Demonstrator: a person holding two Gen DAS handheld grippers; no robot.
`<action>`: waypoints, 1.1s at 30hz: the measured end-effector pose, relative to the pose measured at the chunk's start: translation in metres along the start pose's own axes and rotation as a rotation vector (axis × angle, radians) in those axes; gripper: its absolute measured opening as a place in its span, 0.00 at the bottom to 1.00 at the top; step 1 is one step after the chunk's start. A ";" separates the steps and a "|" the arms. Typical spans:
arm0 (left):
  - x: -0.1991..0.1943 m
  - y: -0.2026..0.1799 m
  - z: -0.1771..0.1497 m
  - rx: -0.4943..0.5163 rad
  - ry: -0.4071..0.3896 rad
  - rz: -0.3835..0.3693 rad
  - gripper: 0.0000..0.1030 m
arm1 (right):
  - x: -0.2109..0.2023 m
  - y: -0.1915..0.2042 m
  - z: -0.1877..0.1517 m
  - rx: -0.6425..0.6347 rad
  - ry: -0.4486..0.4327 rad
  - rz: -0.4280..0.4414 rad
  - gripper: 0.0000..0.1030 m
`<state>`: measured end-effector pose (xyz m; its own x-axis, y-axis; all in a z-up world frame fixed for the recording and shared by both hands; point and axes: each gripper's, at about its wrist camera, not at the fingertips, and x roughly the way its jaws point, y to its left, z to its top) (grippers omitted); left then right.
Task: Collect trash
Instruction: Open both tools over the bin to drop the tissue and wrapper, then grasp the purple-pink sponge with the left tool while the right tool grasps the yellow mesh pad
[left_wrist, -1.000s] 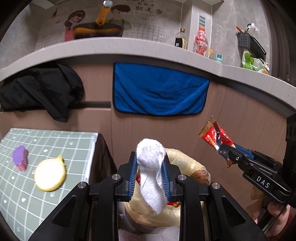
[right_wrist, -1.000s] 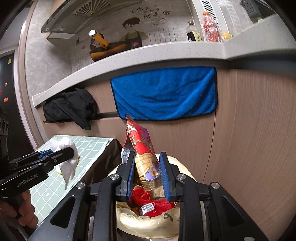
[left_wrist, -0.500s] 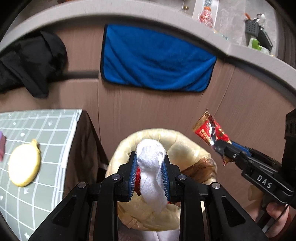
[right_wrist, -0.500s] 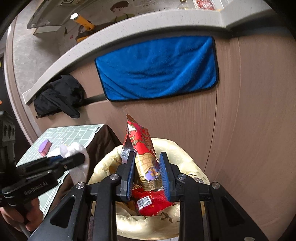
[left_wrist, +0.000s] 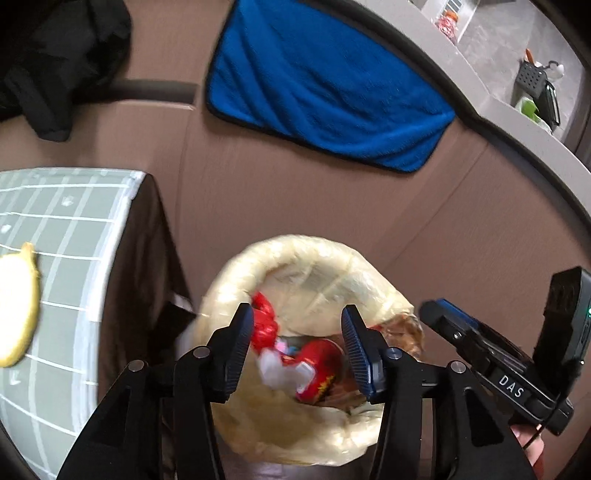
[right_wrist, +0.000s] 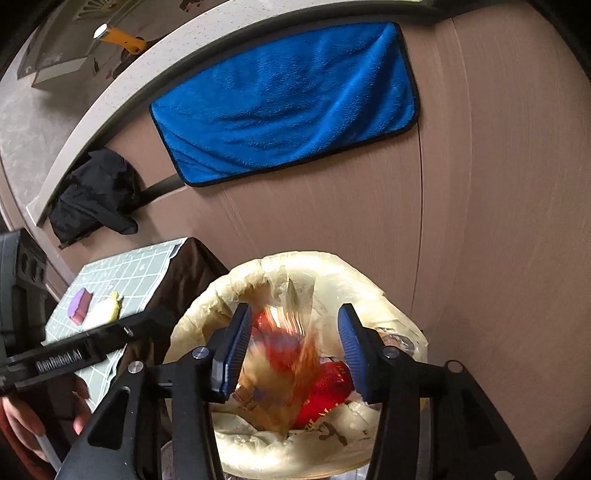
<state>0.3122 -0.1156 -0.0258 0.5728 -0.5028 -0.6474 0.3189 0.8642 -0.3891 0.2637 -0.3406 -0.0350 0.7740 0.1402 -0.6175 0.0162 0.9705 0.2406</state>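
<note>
A bin lined with a pale yellow bag (left_wrist: 314, 258) (right_wrist: 369, 273) stands below both grippers. My left gripper (left_wrist: 297, 350) is open above its mouth; the white crumpled tissue (left_wrist: 277, 371) lies blurred inside, on red wrappers (left_wrist: 317, 363). My right gripper (right_wrist: 293, 350) is open too; the red and gold snack wrapper (right_wrist: 284, 362) is a blurred streak between its fingers, dropping into the bag. The right gripper also shows at the right of the left wrist view (left_wrist: 439, 314), with no wrapper at its tip.
A table with a green grid mat (left_wrist: 55, 258) (right_wrist: 140, 266) stands left of the bin, with a yellow round object (left_wrist: 14, 306) and a purple block (right_wrist: 79, 304) on it. A blue towel (left_wrist: 325, 92) and black cloth (right_wrist: 96, 192) hang on the brown cabinet front.
Both grippers opened over the bin. The tissue left the left gripper and the snack wrapper left the right one; both fell into the bag. Both views tilted further down.
</note>
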 end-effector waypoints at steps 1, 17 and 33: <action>-0.005 0.002 0.000 0.004 -0.008 0.017 0.49 | -0.002 0.002 0.000 -0.006 0.000 -0.010 0.45; -0.144 0.128 -0.003 -0.099 -0.178 0.237 0.49 | -0.023 0.162 0.013 -0.206 -0.048 0.170 0.46; -0.176 0.373 -0.003 -0.622 -0.187 0.302 0.49 | 0.083 0.276 -0.005 -0.277 0.138 0.292 0.46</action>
<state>0.3281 0.2949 -0.0587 0.7059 -0.1840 -0.6840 -0.3315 0.7675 -0.5487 0.3298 -0.0605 -0.0238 0.6285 0.4239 -0.6522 -0.3769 0.8994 0.2215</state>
